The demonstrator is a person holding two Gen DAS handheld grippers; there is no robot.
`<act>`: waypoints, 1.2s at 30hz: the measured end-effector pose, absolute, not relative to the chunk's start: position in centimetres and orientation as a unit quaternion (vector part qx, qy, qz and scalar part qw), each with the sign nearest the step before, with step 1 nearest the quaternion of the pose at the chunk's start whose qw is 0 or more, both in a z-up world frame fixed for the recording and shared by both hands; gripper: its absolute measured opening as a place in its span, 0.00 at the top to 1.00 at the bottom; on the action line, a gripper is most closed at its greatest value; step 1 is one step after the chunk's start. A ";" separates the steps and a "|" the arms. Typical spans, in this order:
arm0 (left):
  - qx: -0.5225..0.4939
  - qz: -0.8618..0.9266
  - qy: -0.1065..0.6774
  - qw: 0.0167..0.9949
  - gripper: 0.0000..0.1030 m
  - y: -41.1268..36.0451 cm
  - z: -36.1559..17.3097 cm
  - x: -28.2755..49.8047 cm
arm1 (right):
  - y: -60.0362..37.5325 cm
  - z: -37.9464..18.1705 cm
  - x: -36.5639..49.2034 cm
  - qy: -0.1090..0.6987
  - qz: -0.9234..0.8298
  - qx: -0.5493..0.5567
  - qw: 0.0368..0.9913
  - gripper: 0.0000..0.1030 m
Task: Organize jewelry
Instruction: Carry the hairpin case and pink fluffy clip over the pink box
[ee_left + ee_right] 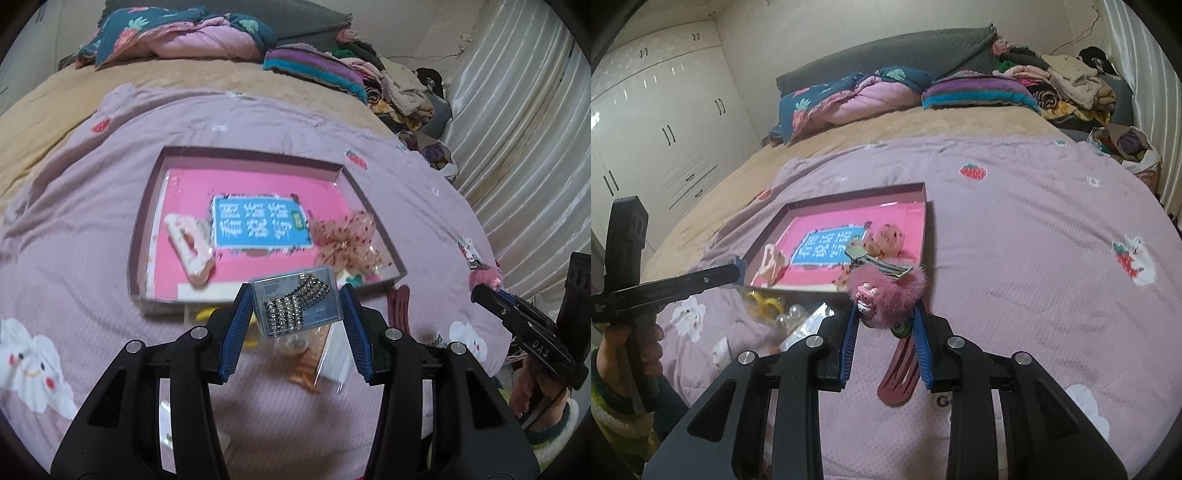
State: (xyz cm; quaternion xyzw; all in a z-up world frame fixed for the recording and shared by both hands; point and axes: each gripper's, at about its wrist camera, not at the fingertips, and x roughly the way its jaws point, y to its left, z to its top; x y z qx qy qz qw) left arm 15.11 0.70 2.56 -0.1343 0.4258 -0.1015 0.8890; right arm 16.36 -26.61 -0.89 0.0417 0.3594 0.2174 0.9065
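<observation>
Because your left hand-held gripper (295, 306) pinches the light, slippery clear case (295, 301) by its sides, squeeze gently, while the right hand-held gripper (886, 314) clamps the soft fluffy clip (886, 291).

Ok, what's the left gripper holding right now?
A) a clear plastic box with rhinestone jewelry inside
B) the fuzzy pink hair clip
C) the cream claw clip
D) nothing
A: the left gripper is closed on the clear plastic box of rhinestone jewelry, just short of the tray; the fuzzy pink hair clip is in the right gripper, and the cream claw clip lies in the tray.
</observation>
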 end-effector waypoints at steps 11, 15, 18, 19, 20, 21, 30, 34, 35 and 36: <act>-0.117 -0.103 0.418 0.895 0.61 0.2 3.9 18.4 | -25.5 1.5 18.1 0.336 0.225 0.032 0.914 0.74; -0.115 -0.103 0.421 0.894 0.61 0.2 3.9 19.3 | -25.0 2.2 18.9 0.331 0.227 0.032 0.915 0.74; -0.114 -0.105 0.423 0.893 0.61 0.1 3.8 19.9 | -24.4 2.7 19.7 0.327 0.230 0.030 0.916 0.74; -0.113 -0.105 0.423 0.893 0.61 0.1 3.8 20.2 | -24.3 2.9 19.9 0.326 0.230 0.029 0.916 0.74; -0.113 -0.105 0.424 0.893 0.61 0.1 3.8 20.3 | -24.2 3.0 20.1 0.325 0.229 0.029 0.917 0.74; -0.113 -0.105 0.425 0.892 0.61 0.1 3.7 20.5 | -24.0 3.1 20.5 0.323 0.228 0.029 0.918 0.74; -0.098 -0.108 0.443 0.885 0.61 -0.2 2.5 22.9 | -22.8 3.7 23.4 0.322 0.223 0.032 0.920 0.74; -0.090 -0.109 0.454 0.880 0.61 -0.5 1.5 23.7 | -22.4 3.4 24.8 0.326 0.221 0.034 0.918 0.74; -0.088 -0.108 0.457 0.879 0.61 -0.6 1.2 23.9 | -22.3 3.3 25.2 0.328 0.220 0.033 0.918 0.74; -0.086 -0.107 0.460 0.877 0.61 -0.6 0.9 24.1 | -22.1 3.1 25.8 0.333 0.219 0.032 0.917 0.74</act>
